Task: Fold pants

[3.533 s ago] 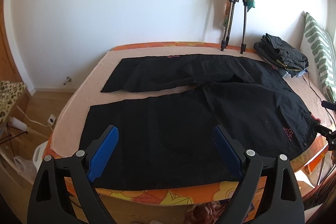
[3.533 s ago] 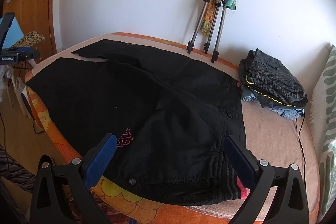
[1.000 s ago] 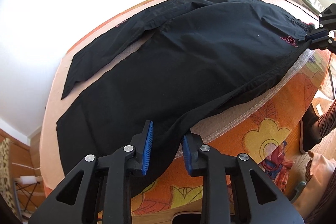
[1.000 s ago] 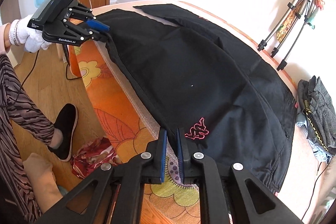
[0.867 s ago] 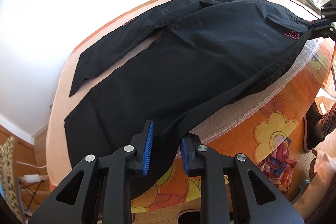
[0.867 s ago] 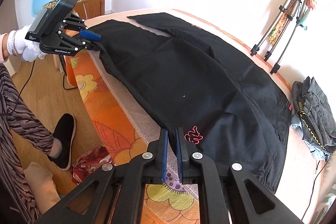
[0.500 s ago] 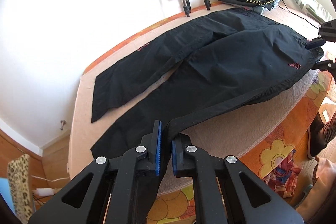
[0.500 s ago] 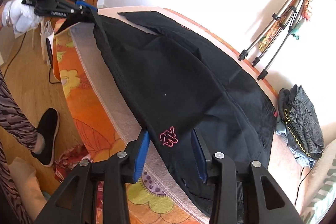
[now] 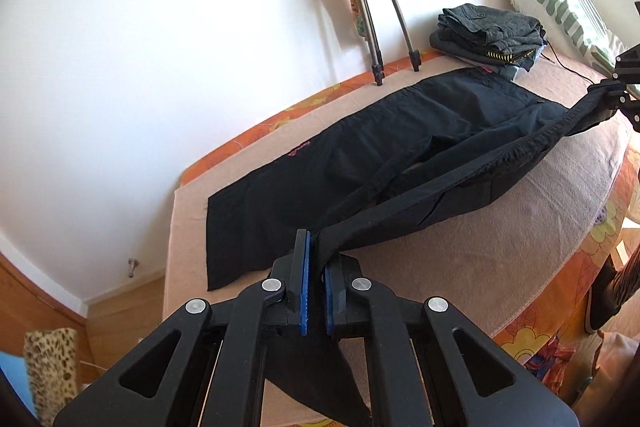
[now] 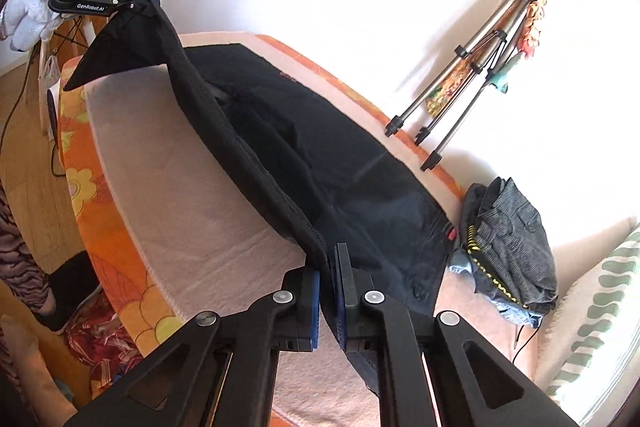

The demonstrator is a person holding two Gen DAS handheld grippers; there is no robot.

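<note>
Fingers of our left gripper are pinched tight on the hem end of the near trouser leg, and our right gripper is clamped just as tight on the waistband end, so the pants hang between them as a taut black ridge lifted off the bed, with the far leg lying flat near the wall. We judge the cloth light, thin and limp: it sags wherever it is unsupported, so edge seams and the waistband are the sure places to hold. Half a second ago the right fingers stood open beside the logo; now they are closed on the fabric, and the near leg has risen higher and swung toward the far one.
</note>
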